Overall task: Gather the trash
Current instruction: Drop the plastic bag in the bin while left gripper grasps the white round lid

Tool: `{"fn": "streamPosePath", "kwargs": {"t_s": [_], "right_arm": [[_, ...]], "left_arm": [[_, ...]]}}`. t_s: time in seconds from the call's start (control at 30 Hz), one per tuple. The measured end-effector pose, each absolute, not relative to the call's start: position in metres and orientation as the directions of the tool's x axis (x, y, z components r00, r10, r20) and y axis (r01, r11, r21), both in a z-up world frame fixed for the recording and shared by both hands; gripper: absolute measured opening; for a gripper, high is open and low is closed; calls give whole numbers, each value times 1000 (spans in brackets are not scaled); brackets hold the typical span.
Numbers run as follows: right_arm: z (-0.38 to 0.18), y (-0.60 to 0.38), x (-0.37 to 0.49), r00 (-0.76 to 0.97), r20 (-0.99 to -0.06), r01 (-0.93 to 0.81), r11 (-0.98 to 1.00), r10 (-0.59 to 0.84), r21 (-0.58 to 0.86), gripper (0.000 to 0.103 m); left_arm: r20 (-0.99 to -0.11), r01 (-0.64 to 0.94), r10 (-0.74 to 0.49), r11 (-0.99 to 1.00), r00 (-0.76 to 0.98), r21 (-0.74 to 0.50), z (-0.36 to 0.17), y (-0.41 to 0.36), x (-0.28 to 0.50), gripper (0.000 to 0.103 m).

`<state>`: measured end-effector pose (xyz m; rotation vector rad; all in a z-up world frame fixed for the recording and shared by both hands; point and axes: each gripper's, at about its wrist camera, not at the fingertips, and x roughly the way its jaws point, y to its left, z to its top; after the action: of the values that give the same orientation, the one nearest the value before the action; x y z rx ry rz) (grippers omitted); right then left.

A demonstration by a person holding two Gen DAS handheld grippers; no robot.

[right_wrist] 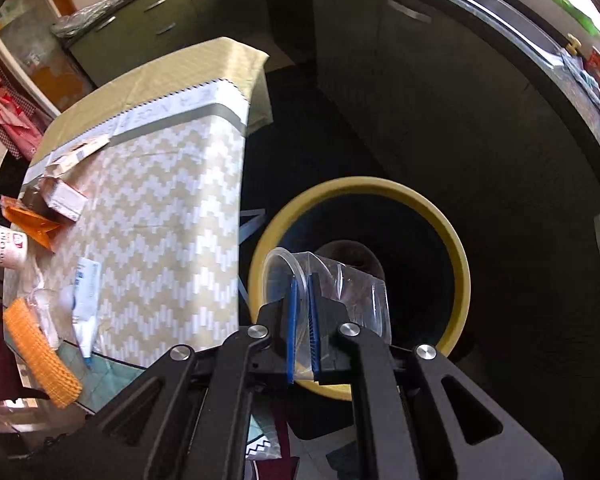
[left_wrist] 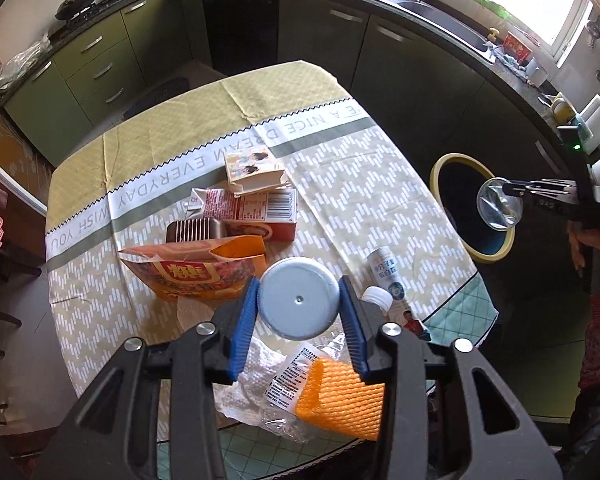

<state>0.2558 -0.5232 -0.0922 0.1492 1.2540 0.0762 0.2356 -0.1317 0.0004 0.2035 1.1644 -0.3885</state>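
**A:** Trash is in both tools. The right gripper [right_wrist: 303, 320] is pinched nearly closed on the wall of a clear plastic cup [right_wrist: 328, 280], which hangs over the mouth of the yellow-rimmed bin [right_wrist: 456, 256] on the floor beside the table [left_wrist: 340, 184]. What worries you?

**B:** That cup is thin and flattened where the pads bite, and it sits toward the near side of the rim. I'd judge that, let go there, it might clip the rim and drop to the floor.

**A:** And the left?

**B:** The left gripper [left_wrist: 300, 304] is spread about a bottle's width, pads against a white bottle [left_wrist: 299, 305], seen bottom-on. Rounded and smooth, so it may twist or slip out above the table.

**A:** The rest?

**B:** A red carton [left_wrist: 256, 216], an orange snack bag [left_wrist: 196, 268], orange foam netting [left_wrist: 340, 396] and crumpled tissue [left_wrist: 252, 376] lie on the tablecloth.
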Motion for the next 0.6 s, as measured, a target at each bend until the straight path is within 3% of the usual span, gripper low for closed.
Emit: {"fn": "streamPosePath", "kwargs": {"t_s": [0.23, 0.3, 0.6], "right_arm": [[-146, -560, 271, 258, -958, 119, 980, 122, 157, 8], [-154, -570, 272, 255, -959, 147, 975, 123, 164, 20], [-118, -593, 227, 377, -917, 161, 966, 127, 200, 20]], "left_arm": [[-916, 447, -224, 893, 333, -55, 13, -161, 231, 38], [-915, 467, -232, 882, 329, -55, 16, -173, 231, 38], [-905, 612, -318, 786, 284, -84, 29, -266, 226, 38]]}}
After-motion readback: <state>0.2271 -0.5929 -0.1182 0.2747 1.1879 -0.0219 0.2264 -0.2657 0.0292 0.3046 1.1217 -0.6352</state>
